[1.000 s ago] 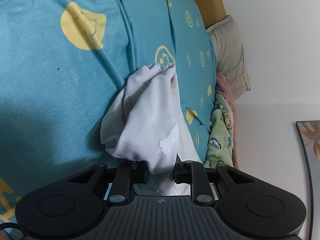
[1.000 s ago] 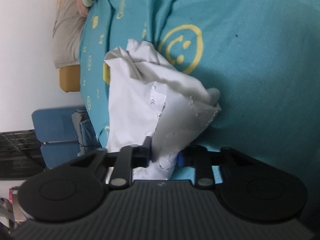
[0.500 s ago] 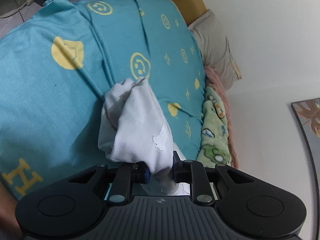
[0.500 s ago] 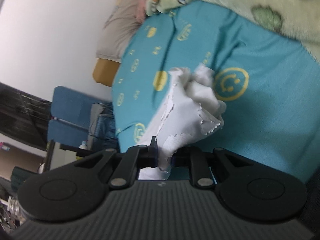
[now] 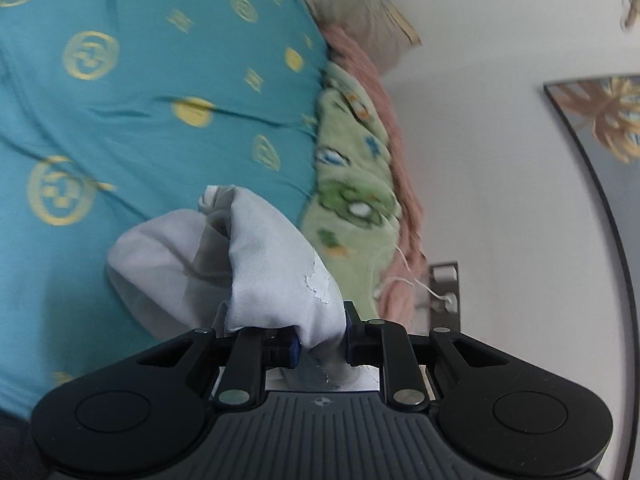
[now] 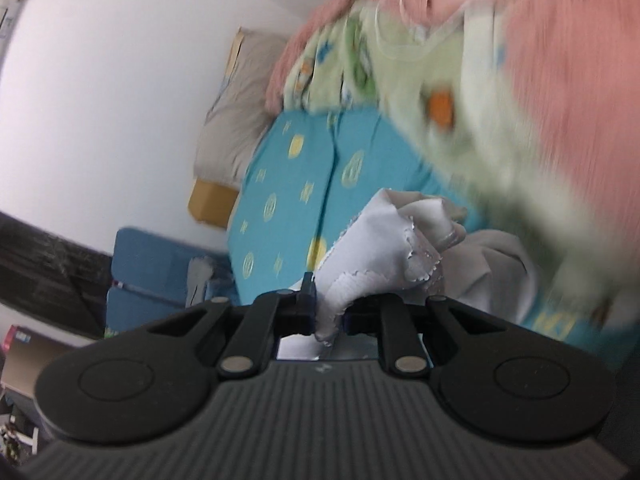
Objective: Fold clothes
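Note:
A white garment [image 5: 260, 264] with a cracked white print hangs bunched over the teal bedsheet [image 5: 140, 92]. My left gripper [image 5: 320, 340] is shut on a thick fold of it, the cloth bulging between the two fingers. The same white garment [image 6: 384, 248] appears in the right wrist view, crumpled, with a scalloped edge. My right gripper [image 6: 328, 316] is shut on a thin edge of it. Both grippers hold the cloth lifted off the bed; its lower part is hidden behind the gripper bodies.
A teal sheet with yellow emblems covers the bed [image 6: 288, 200]. A green cartoon blanket [image 5: 352, 168] and a pink blanket [image 5: 400, 152] lie along the wall side. A grey pillow [image 6: 236, 120], a blue chair [image 6: 152, 272] and a framed picture [image 5: 600, 128] are nearby.
Both grippers have risen and swung toward the wall side of the bed, carrying the white garment. The blankets now fill more of the right wrist view, which is blurred by motion.

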{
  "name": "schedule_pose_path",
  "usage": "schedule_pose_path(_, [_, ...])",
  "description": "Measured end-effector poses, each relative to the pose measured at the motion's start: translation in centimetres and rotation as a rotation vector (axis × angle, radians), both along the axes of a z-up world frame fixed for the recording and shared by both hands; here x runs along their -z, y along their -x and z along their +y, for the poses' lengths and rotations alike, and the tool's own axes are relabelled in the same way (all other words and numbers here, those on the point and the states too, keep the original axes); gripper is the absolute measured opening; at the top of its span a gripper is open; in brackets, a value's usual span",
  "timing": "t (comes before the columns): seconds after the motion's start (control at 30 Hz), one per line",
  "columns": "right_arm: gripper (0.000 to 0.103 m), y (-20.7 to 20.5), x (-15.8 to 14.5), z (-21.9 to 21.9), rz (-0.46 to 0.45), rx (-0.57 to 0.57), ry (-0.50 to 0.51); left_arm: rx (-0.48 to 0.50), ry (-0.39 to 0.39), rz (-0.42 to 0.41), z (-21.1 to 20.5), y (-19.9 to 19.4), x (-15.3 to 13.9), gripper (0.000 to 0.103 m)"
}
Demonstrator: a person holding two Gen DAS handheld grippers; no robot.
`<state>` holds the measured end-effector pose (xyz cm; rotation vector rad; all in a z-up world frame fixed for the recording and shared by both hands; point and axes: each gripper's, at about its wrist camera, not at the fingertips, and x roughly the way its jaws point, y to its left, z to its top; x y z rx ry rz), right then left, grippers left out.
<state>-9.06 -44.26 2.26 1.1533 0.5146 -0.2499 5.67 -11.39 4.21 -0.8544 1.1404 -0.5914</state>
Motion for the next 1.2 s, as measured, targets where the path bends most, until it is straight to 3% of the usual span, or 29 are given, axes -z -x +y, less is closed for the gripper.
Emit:
schedule_pose_path(0.2, [0.015, -0.8, -8.0, -10.3, -0.098, 0.132, 0.169, 0.144, 0.073, -0.175, -14.7, -3.1, -7.8, 0.021])
schedule_pose_path(0.3, [0.015, 0.1, -12.0, -13.4, -0.168, 0.218, 0.324, 0.201, 0.152, -0.247, -20.9, -3.5, -10.0, 0.021])
schedule_pose_path(0.4, [0.015, 0.9, -13.3, -14.7, -0.177, 0.281, 0.500, 0.252, 0.160, -0.318, -26.4, -3.2, -9.6, 0.025])
schedule_pose_path(0.47, [0.015, 1.6, -11.6, -15.1, -0.119, 0.298, 0.568, 0.303, 0.109, -0.358, -29.6, -2.5, -7.2, 0.030])
schedule_pose_path(0.53, [0.015, 2.1, -8.2, -15.3, -0.025, 0.284, 0.579, 0.362, 0.031, -0.359, -31.1, -1.7, -2.6, 0.030])
schedule_pose_path(0.63, [0.015, 2.9, -1.5, -15.3, 0.166, 0.238, 0.511, 0.454, -0.100, -0.299, -32.0, -0.1, 4.7, 0.028])
schedule_pose_path(0.67, [0.015, 3.2, 0.8, -15.4, 0.221, 0.223, 0.467, 0.477, -0.137, -0.313, -32.1, 0.5, 6.2, 0.028])
schedule_pose_path(0.77, [0.015, 4.7, 2.9, -14.7, 0.214, 0.231, 0.446, 0.503, -0.160, -0.427, -31.5, 2.2, 7.0, 0.033])
schedule_pose_path(0.83, [0.018, 5.3, 3.4, -14.2, 0.215, 0.240, 0.437, 0.509, -0.168, -0.434, -31.2, 2.2, 6.5, 0.036])
schedule_pose_path(0.9, [0.019, 5.2, 2.6, -13.8, 0.242, 0.251, 0.426, 0.518, -0.219, -0.460, -30.9, 2.2, 5.2, 0.050])
schedule_pose_path(0.97, [0.021, 5.1, 1.5, -14.0, 0.269, 0.255, 0.413, 0.538, -0.263, -0.493, -30.6, 2.0, 4.1, 0.074])
schedule_pose_path(1.03, [0.036, 5.4, 0.0, -13.0, 0.286, 0.249, 0.431, 0.548, -0.301, -0.540, -29.7, 2.2, 2.4, 0.089])
schedule_pose_path(1.1, [0.086, 6.1, -1.6, -12.0, 0.276, 0.246, 0.469, 0.531, -0.329, -0.613, -28.2, 3.6, 0.2, 0.102])
schedule_pose_path(1.13, [0.093, 6.4, -2.4, -11.5, 0.271, 0.244, 0.488, 0.523, -0.339, -0.650, -27.4, 4.4, -1.0, 0.103])
schedule_pose_path(1.2, [0.095, 7.2, -4.1, -10.3, 0.261, 0.235, 0.527, 0.506, -0.355, -0.720, -25.7, 6.0, -3.4, 0.103])
